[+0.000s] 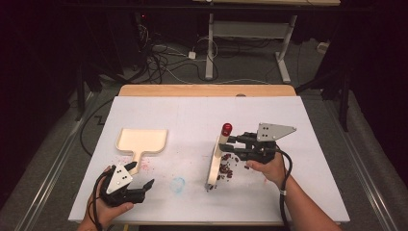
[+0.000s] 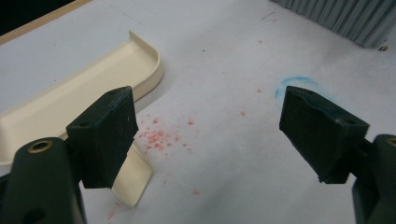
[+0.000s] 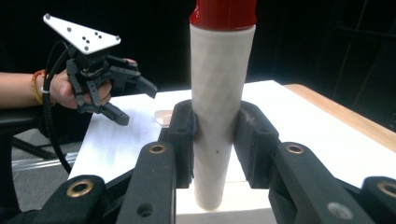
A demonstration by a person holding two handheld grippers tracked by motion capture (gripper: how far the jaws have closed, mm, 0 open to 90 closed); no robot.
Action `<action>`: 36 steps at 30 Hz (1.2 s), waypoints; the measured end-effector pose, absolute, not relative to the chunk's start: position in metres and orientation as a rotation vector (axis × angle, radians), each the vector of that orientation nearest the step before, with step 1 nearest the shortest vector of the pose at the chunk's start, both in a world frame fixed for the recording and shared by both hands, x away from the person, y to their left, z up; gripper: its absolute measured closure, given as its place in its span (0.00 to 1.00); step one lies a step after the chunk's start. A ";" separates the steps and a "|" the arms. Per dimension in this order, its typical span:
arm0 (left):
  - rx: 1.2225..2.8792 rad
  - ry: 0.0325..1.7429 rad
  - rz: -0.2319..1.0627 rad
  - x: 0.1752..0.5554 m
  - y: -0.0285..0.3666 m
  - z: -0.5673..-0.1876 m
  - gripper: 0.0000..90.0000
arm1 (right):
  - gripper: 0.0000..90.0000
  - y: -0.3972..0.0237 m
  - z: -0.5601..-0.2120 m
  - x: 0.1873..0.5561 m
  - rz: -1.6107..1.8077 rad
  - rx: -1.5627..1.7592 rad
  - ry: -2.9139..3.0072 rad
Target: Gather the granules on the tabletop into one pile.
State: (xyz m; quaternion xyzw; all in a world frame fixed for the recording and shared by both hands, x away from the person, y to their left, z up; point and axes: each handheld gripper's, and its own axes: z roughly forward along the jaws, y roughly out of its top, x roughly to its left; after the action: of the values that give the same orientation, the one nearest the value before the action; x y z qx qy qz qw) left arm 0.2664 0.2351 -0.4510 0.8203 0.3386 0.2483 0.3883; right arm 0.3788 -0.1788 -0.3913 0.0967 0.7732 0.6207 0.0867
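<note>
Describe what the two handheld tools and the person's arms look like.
Both tools, left tool and right tool, are black, with brass-coloured pivot pins and blocky dark pads. Each carries a grey three-cornered plate with dark dots and trails a black cable. Forearms are bare; one wrist wears a red-orange band.

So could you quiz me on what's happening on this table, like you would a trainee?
1. True or false: the right gripper is clamped on the brush handle.
2. What lies beside the brush head: A) blue beads B) dark red bits C) coins?
3. Which cream thing lies on the white board near the left gripper, whose jaws stand apart?

Key: 1 true; 2 B; 3 the dustpan.
</note>
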 end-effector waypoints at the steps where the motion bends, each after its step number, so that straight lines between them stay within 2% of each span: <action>1: 2.087 0.861 0.631 0.267 0.235 -0.451 0.21 | 0.78 -0.179 -0.391 0.379 1.849 0.288 2.304; 7: 2.089 0.850 0.631 0.267 0.235 -0.451 0.21 | 0.78 -0.187 -0.376 0.366 1.859 0.339 2.196; 9: 2.088 0.848 0.629 0.267 0.235 -0.451 0.21 | 0.78 -0.188 -0.362 0.350 1.781 0.374 2.141; 18: 2.105 0.813 0.627 0.266 0.232 -0.451 0.21 | 0.78 -0.211 -0.339 0.298 1.690 0.542 2.039; 27: 2.123 0.787 0.627 0.266 0.226 -0.450 0.21 | 0.78 -0.204 -0.361 0.252 1.533 0.757 2.088; 36: 2.136 0.779 0.612 0.268 0.224 -0.452 0.21 | 0.78 -0.175 -0.383 0.248 1.521 0.890 1.986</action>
State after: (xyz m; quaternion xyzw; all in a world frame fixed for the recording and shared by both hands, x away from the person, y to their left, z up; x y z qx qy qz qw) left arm 0.2683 0.2241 -0.4520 0.8378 0.3057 0.2401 0.3834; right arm 0.2477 -0.1752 -0.3833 0.3253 0.7261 0.5560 0.2406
